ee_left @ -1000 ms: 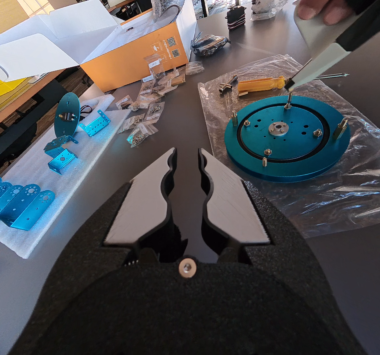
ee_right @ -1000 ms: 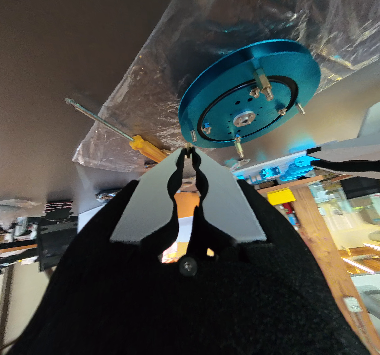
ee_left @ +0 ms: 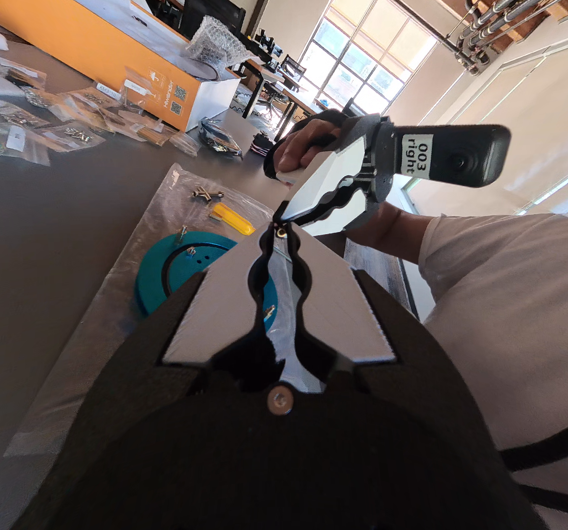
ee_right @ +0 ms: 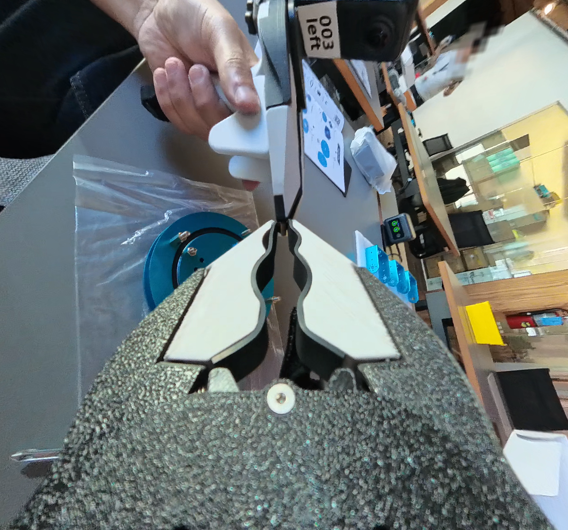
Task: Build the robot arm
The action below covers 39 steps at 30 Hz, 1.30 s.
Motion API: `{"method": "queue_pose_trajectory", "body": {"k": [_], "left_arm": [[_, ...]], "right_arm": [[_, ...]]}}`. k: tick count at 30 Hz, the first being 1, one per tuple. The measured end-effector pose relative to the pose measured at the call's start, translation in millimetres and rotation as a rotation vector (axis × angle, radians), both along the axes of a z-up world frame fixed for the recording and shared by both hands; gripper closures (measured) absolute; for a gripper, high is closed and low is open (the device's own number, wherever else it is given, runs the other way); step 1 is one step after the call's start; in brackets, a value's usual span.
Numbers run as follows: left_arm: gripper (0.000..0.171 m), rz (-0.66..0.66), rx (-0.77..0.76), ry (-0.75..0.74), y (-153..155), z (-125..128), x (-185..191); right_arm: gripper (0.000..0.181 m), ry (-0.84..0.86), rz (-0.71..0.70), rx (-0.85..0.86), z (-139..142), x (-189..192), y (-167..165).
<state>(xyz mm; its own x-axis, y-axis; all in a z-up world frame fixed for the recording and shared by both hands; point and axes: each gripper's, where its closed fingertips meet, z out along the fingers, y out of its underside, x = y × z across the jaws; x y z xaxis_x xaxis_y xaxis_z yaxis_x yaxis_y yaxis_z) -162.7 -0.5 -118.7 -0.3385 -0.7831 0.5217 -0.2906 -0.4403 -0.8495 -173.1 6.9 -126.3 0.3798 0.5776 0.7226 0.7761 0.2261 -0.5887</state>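
My left claw (ee_left: pixel 280 230) and right claw (ee_right: pixel 281 226) meet tip to tip mid-frame, both pinching one small brass standoff (ee_left: pixel 280 233) above the tabletop (ee_left: pixel 61 208). Below left lies a round blue anodized metal disc (ee_left: pixel 153 269) with brass posts, on crinkly clear plastic sheet (ee_right: pixel 123 196). Yellow screwdriver handle (ee_left: pixel 233 219) beside it.

Blue disc (ee_left: pixel 153 272): anodised metal with a satin sheen, below the left gripper (ee_left: pixel 280 232) tips. It lies on a glossy, crinkled clear plastic sheet (ee_right: pixel 123 196). Gripper fingers (ee_right: pixel 227 294): smooth matt white faces; bodies coarse, grainy black. Table (ee_left: pixel 61 196): smooth matt grey.
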Motion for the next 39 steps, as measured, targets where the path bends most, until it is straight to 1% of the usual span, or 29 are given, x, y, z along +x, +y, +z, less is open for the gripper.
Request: {"method": "queue_pose_trajectory", "body": {"k": [2, 4, 6, 8, 9, 10, 13, 16, 18, 22, 24, 26, 28, 30, 31, 32, 33, 34, 35, 36, 37, 39], "left_arm": [[0.166, -0.023, 0.006, 0.014, -6, -1, -1], [0.167, -0.072, -0.032, 0.010, -13, 4, -6], [0.167, -0.151, -0.102, -0.029, -25, 14, -11], [0.167, -0.233, -0.199, -0.076, -36, 26, -13], [0.167, -0.256, -0.246, -0.095, -40, 32, -13], [0.167, -0.270, -0.278, -0.100, -43, 34, -12], [0.167, -0.271, -0.326, -0.115, -45, 38, -4], [0.168, -0.291, -0.397, -0.128, -46, 41, -2], [0.167, -0.313, -0.430, -0.129, -48, 41, -1], [0.167, -0.333, -0.491, -0.145, -51, 43, -3], [0.167, -0.344, -0.524, -0.157, -54, 44, -3], [0.165, -0.381, -0.595, -0.159, -55, 44, -5], [0.160, -0.390, -0.630, -0.144, -53, 40, -2], [0.155, -0.296, -0.584, -0.125, -38, 32, 3], [0.138, -0.216, -0.529, -0.124, -24, 27, 3], [0.136, -0.117, -0.452, -0.116, -6, 21, 1], [0.136, -0.014, -0.361, -0.100, 11, 15, -2], [0.137, 0.056, -0.260, -0.090, 25, 10, -8], [0.137, 0.100, -0.160, -0.082, 33, 5, -15], [0.137, 0.130, -0.078, -0.069, 38, 1, -21], [0.137, 0.152, -0.013, -0.063, 41, -2, -28], [0.138, 0.236, 0.074, -0.098, 51, -1, -37]], "right_arm": [[0.175, 0.022, 0.036, -0.005, 0, 0, -7], [0.175, 0.087, 0.088, -0.019, 4, -2, -15], [0.175, 0.231, 0.172, -0.093, 13, -5, -28], [0.162, 0.393, 0.243, -0.190, 24, -4, -37], [0.158, 0.443, 0.272, -0.231, 27, -3, -41], [0.159, 0.462, 0.295, -0.245, 29, -2, -45], [0.166, 0.441, 0.310, -0.133, 40, -1, -50], [0.162, 0.395, 0.299, -0.122, 38, -4, -52], [0.173, 0.371, 0.276, -0.084, 39, -2, -50], [0.175, 0.355, 0.282, -0.050, 42, -2, -52], [0.175, 0.370, 0.302, -0.066, 43, -3, -54], [0.175, 0.391, 0.318, -0.077, 44, -4, -56], [0.176, 0.400, 0.306, -0.156, 41, -4, -55], [0.176, 0.393, 0.264, -0.223, 36, 6, -48], [0.176, 0.414, 0.242, -0.243, 37, 15, -43], [0.176, 0.431, 0.222, -0.296, 34, 23, -39], [0.176, 0.421, 0.192, -0.391, 23, 32, -36], [0.176, 0.365, 0.113, -0.480, 6, 46, -29], [0.176, 0.268, 0.024, -0.568, -16, 64, -25], [0.176, 0.162, -0.046, -0.688, -41, 82, -30], [0.176, 0.093, -0.099, -0.794, -60, 95, -37], [0.176, 0.022, -0.150, -0.906, -81, 107, -48]]}}
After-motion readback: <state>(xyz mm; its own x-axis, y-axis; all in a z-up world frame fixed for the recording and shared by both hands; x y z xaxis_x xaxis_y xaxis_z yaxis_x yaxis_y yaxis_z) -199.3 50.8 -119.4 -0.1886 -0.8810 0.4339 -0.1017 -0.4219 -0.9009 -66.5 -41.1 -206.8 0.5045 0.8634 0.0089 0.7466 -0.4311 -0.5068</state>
